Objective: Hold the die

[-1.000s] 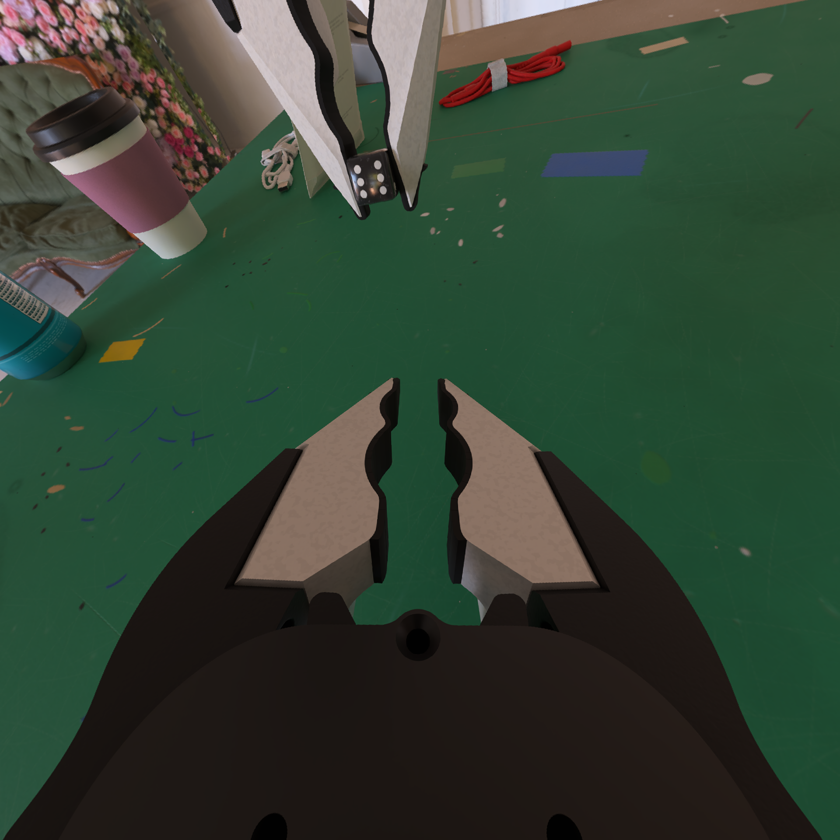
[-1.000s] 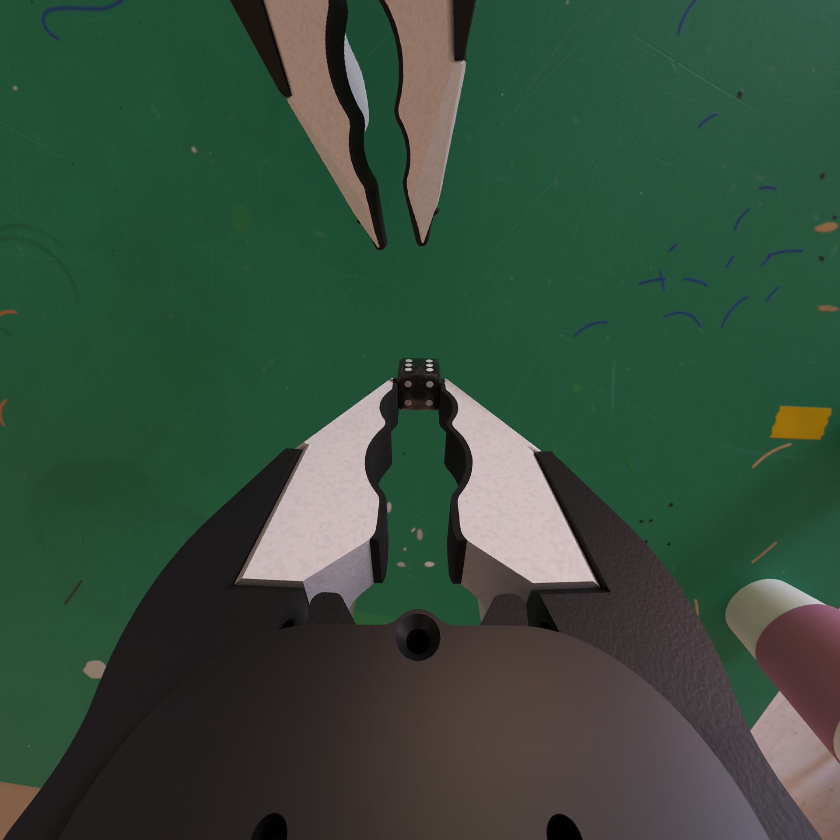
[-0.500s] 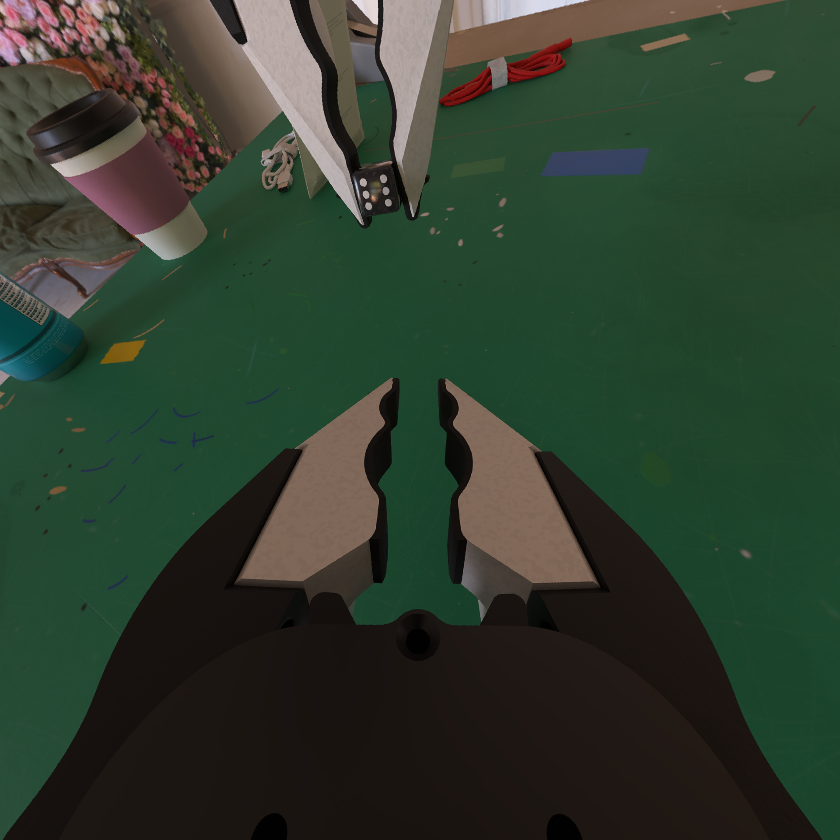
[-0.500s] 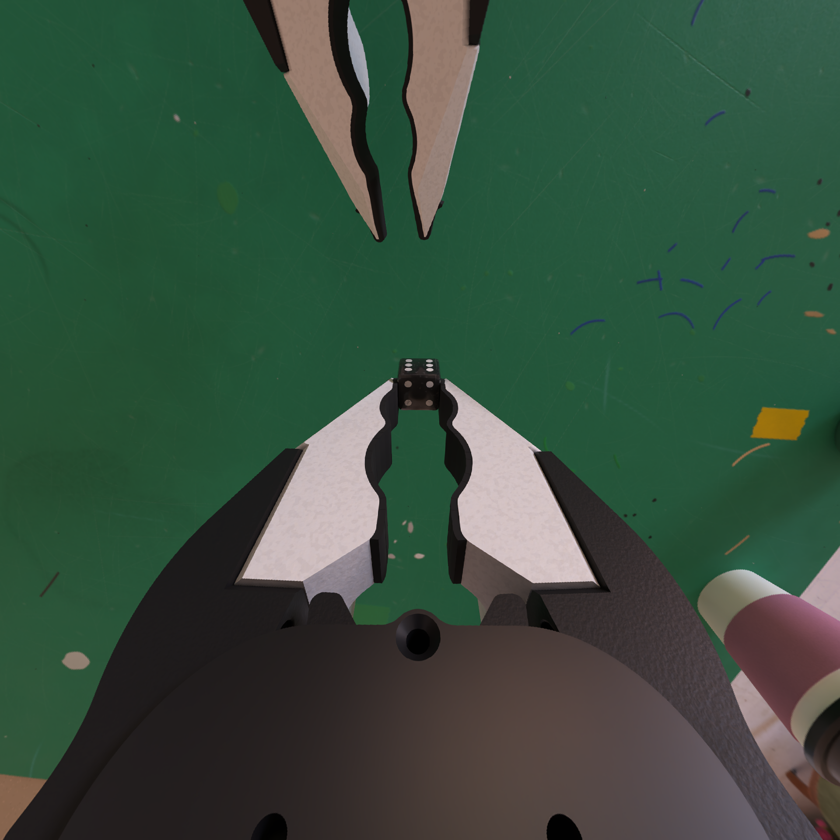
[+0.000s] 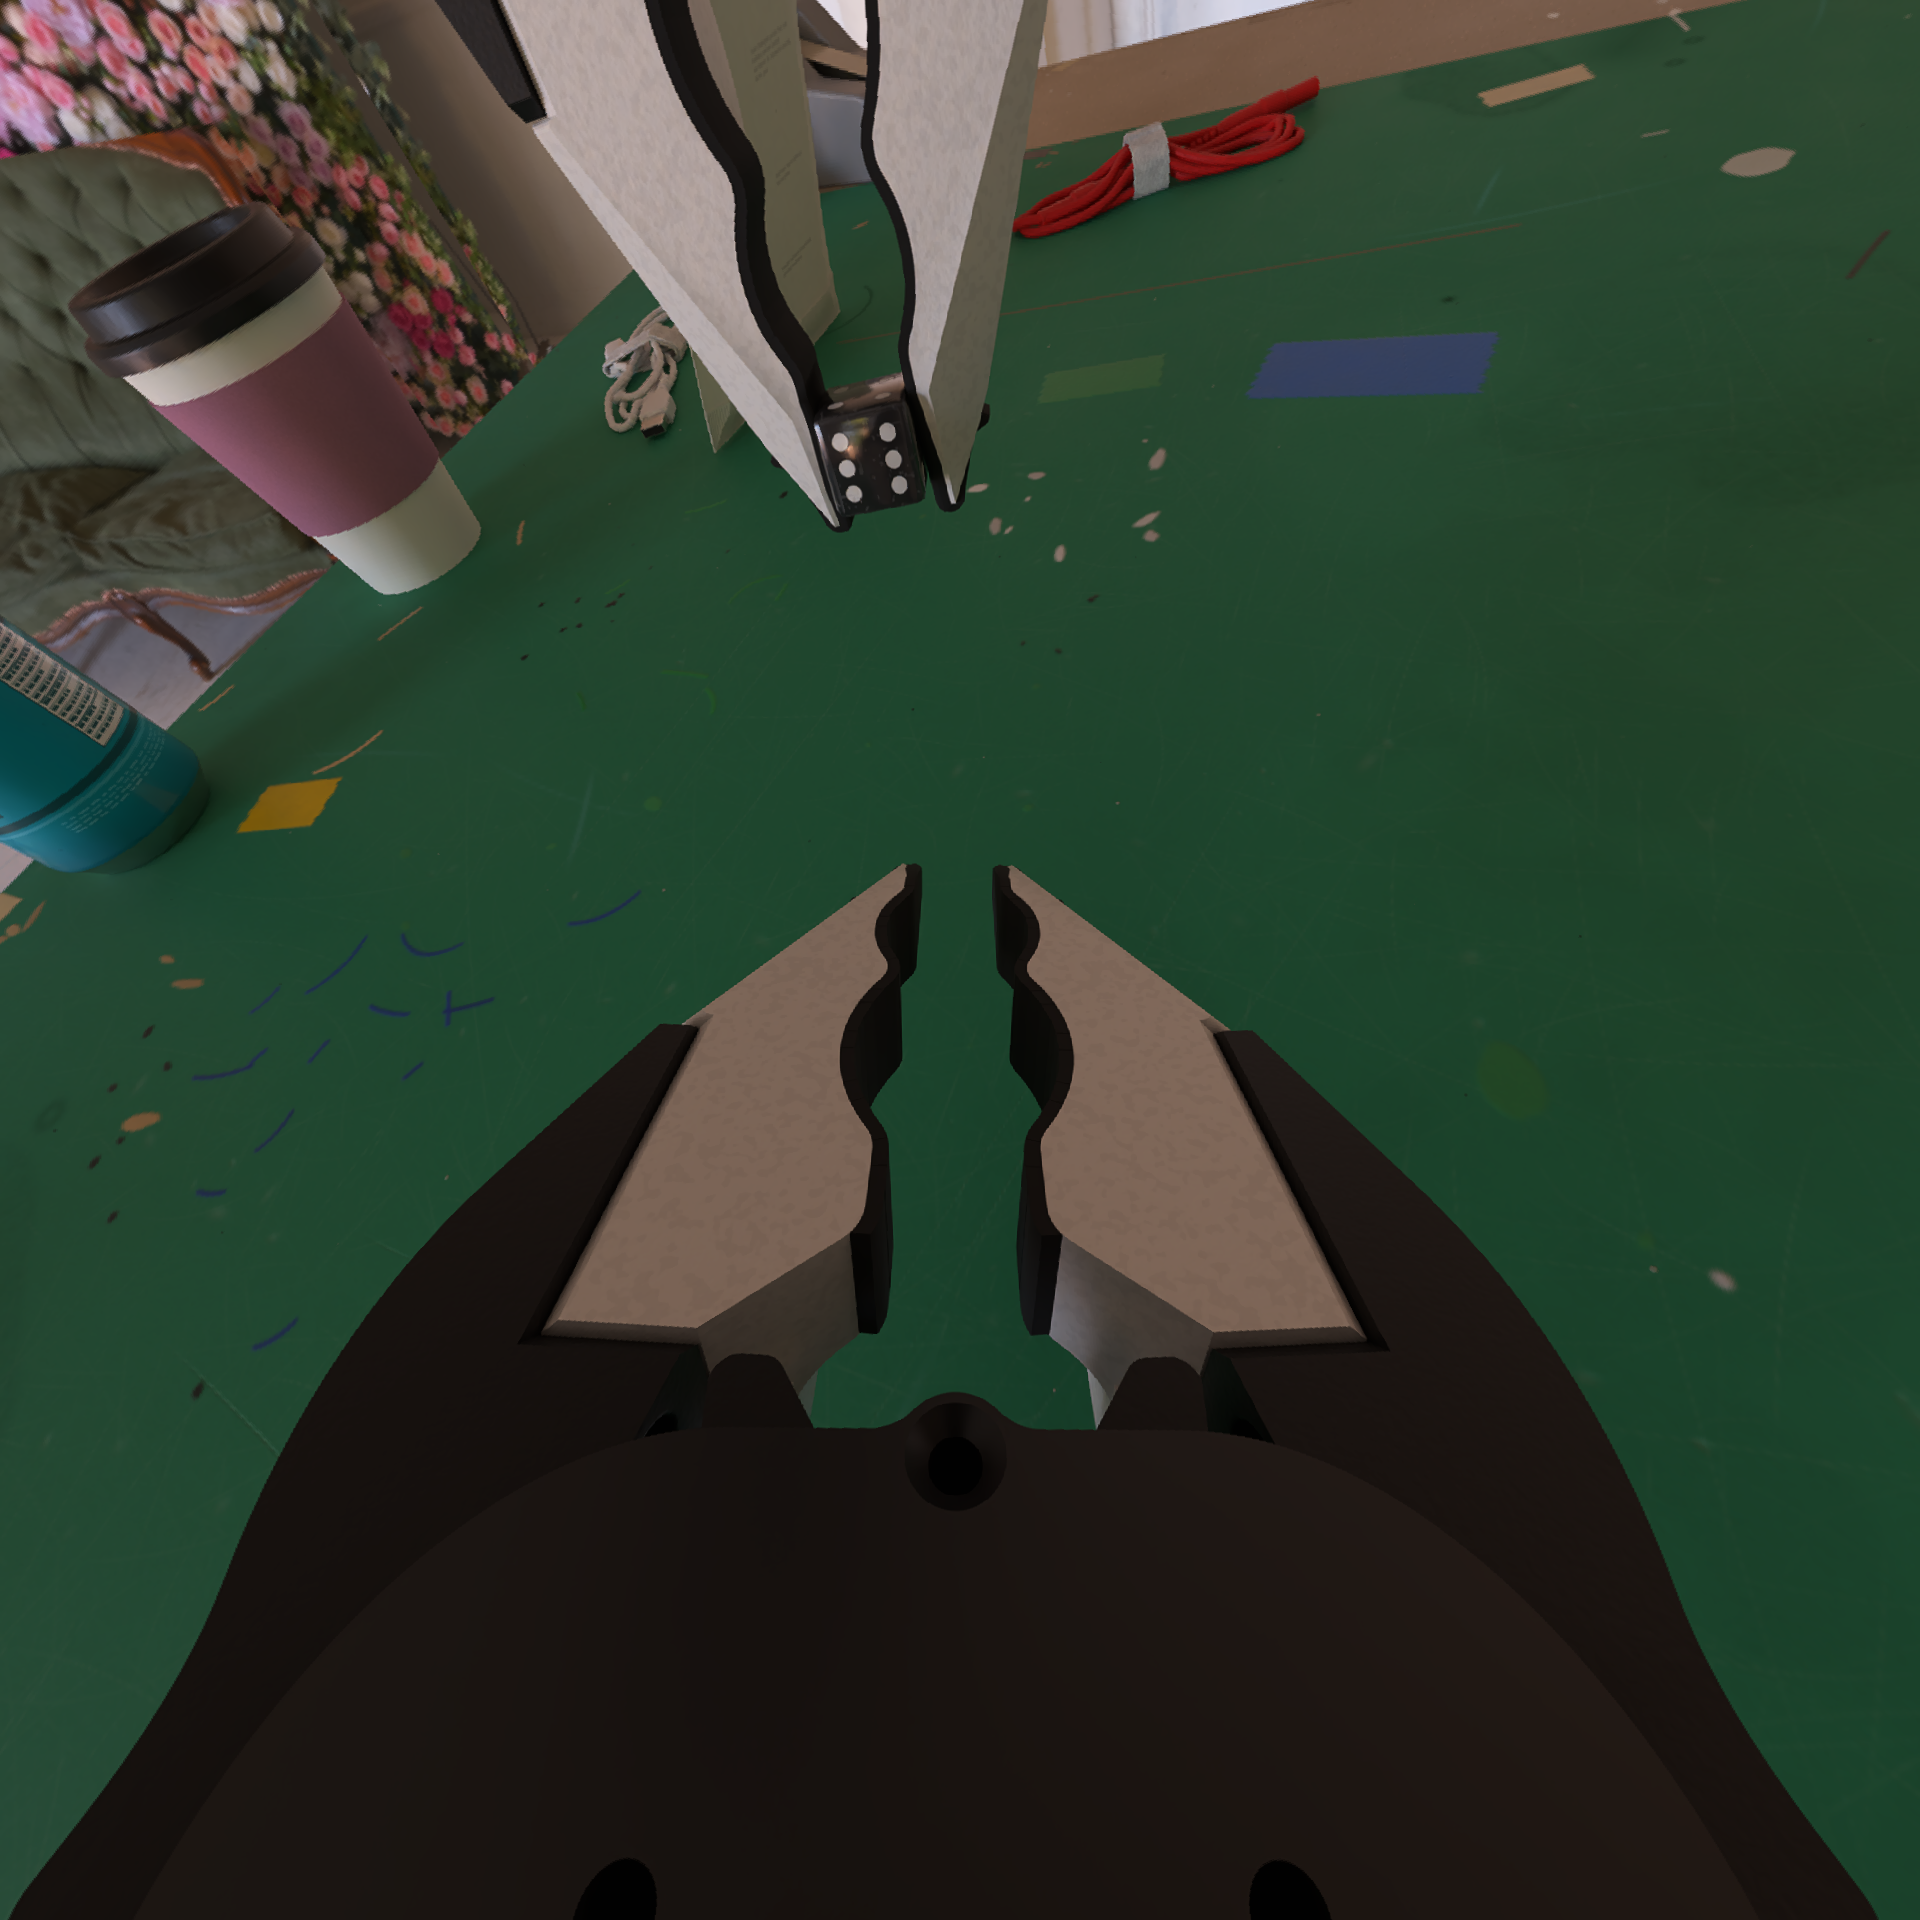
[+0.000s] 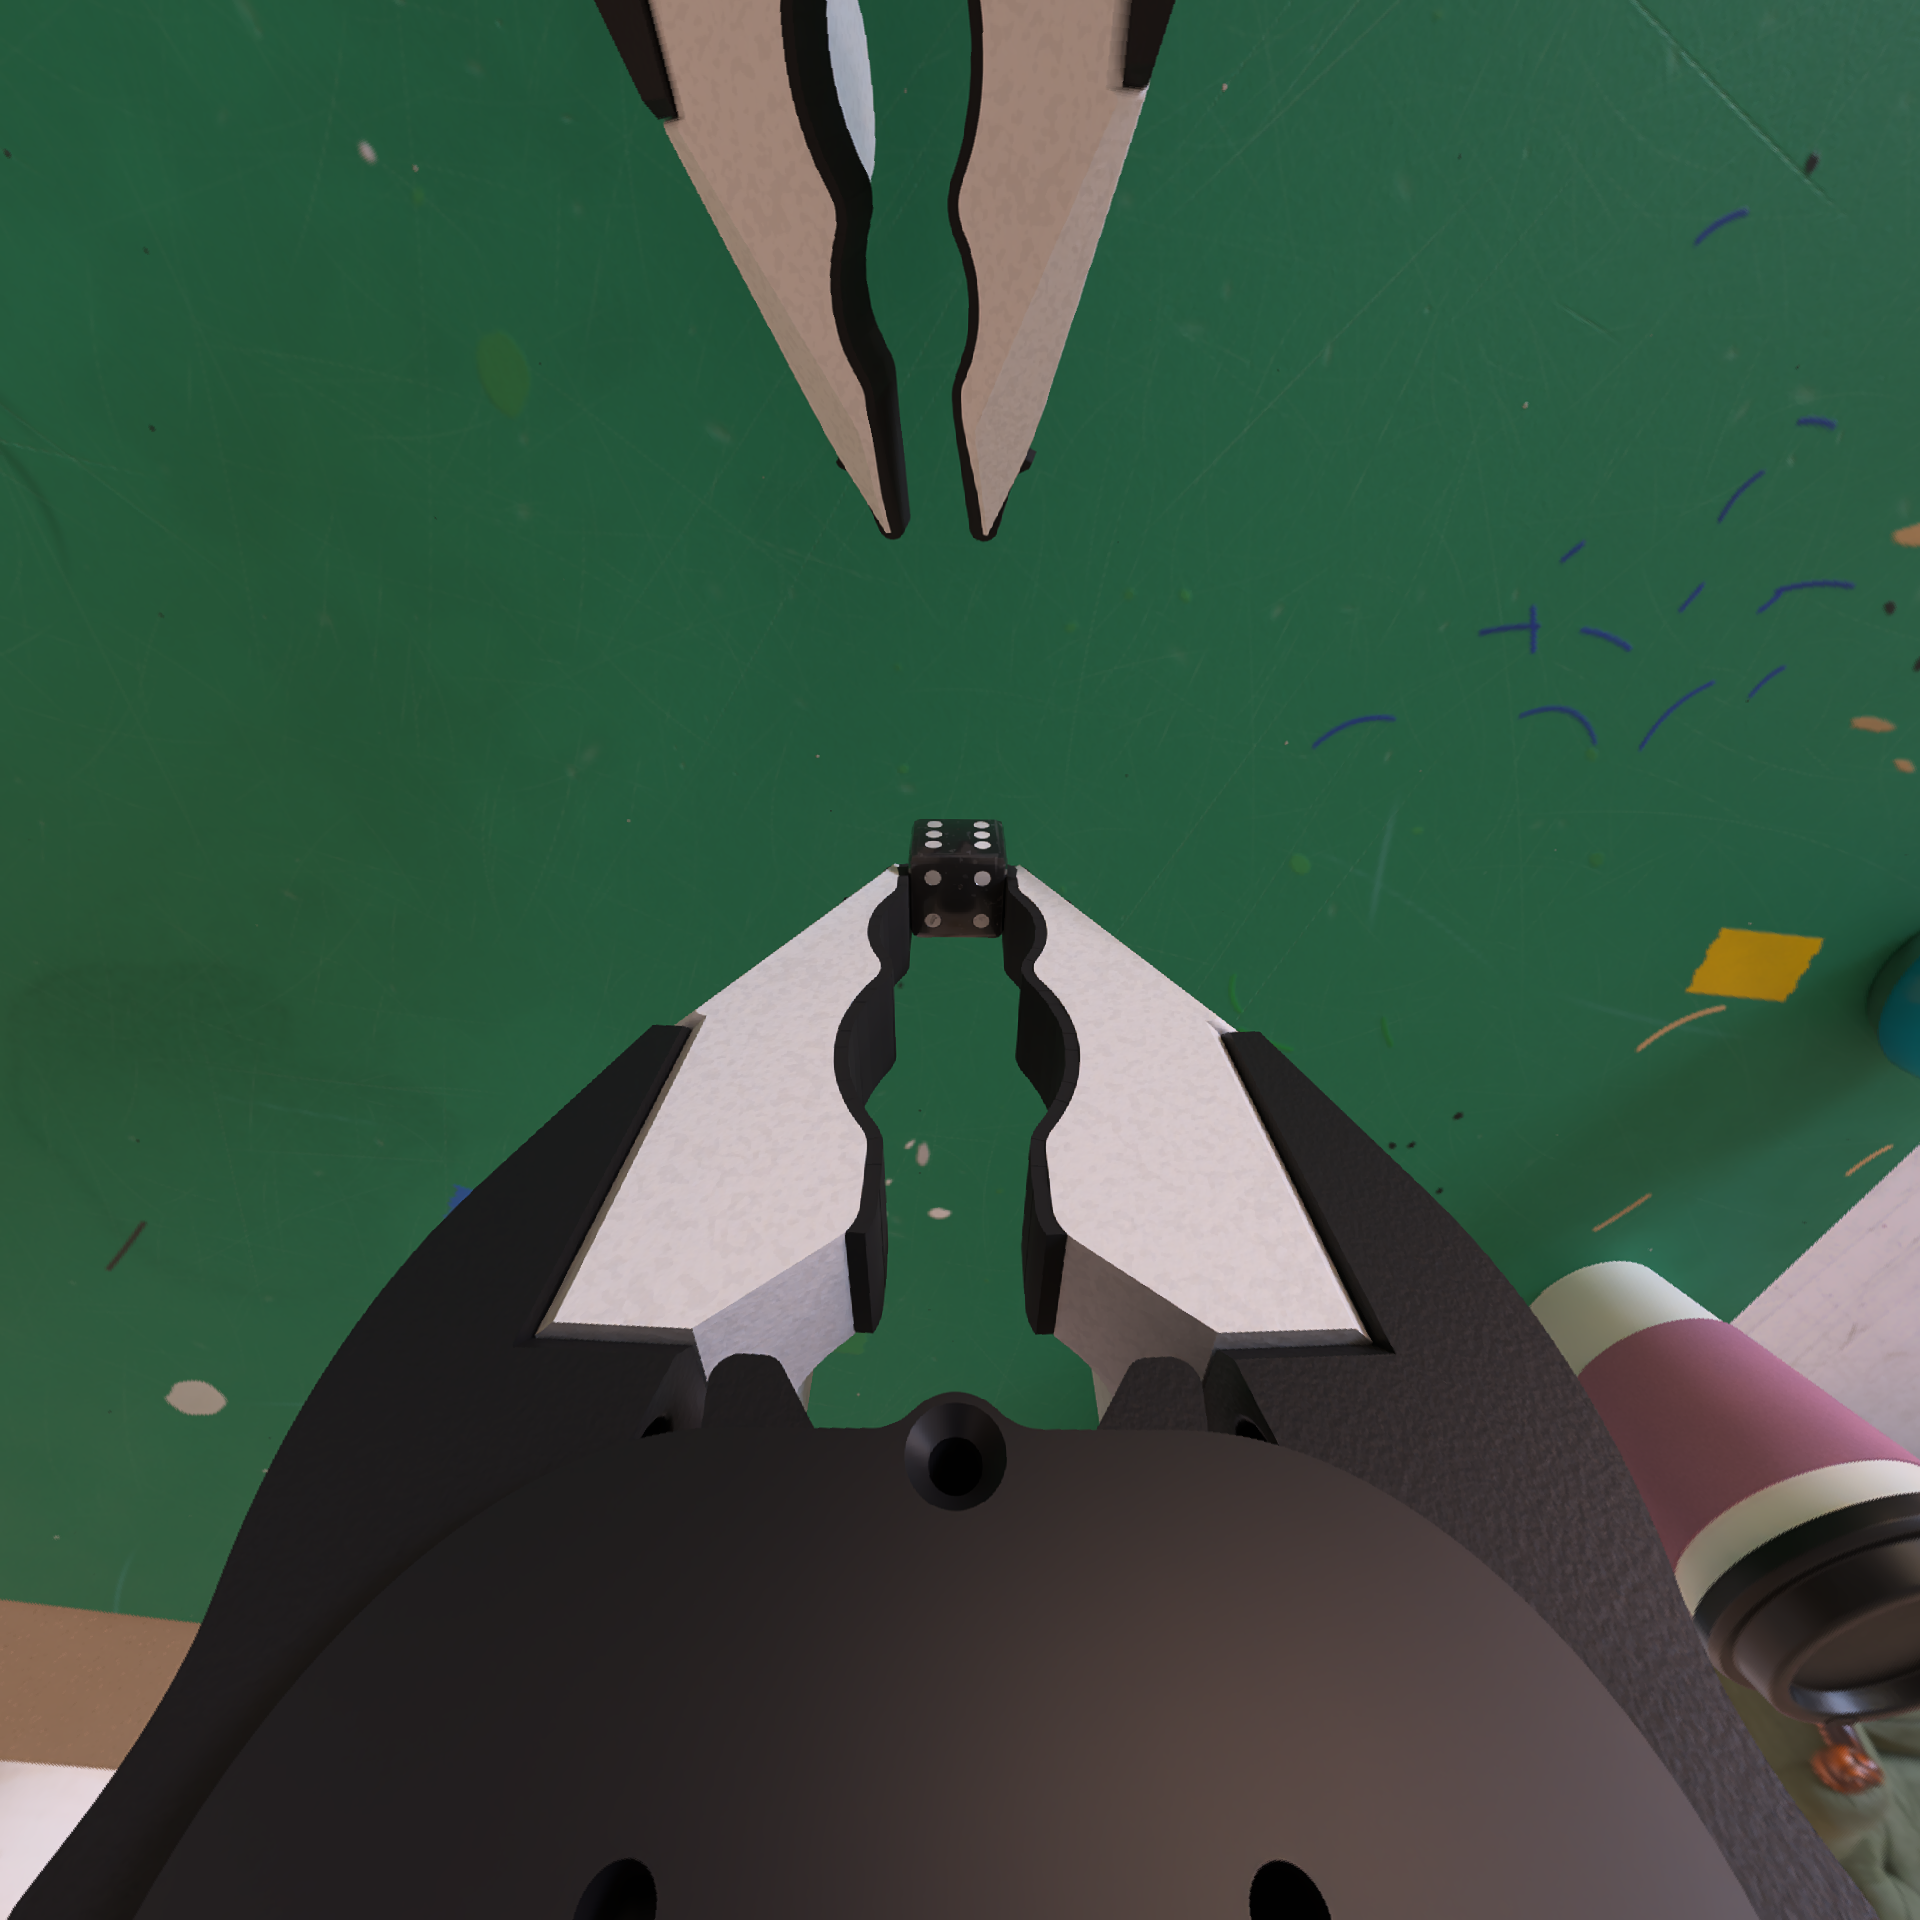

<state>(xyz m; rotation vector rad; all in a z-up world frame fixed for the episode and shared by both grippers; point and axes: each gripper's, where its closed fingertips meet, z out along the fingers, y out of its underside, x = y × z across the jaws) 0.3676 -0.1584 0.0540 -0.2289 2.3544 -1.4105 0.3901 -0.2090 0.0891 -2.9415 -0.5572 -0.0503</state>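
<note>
The left gripper [image 5: 954,873] carries nothing, its jaws a narrow slit apart over bare green desk [image 5: 1455,831]. The right gripper [image 6: 956,871] pinches the black die [image 6: 956,883] at its fingertips (apparently just off the surface), so holding looks achieved. Open room ahead; the coffee cup [image 5: 281,395] stands well aside.

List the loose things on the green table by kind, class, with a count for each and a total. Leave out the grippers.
Die: 1
Coffee cup: 1
Teal bottle: 1
Red cord: 1
White cable: 1
Total: 5
</note>
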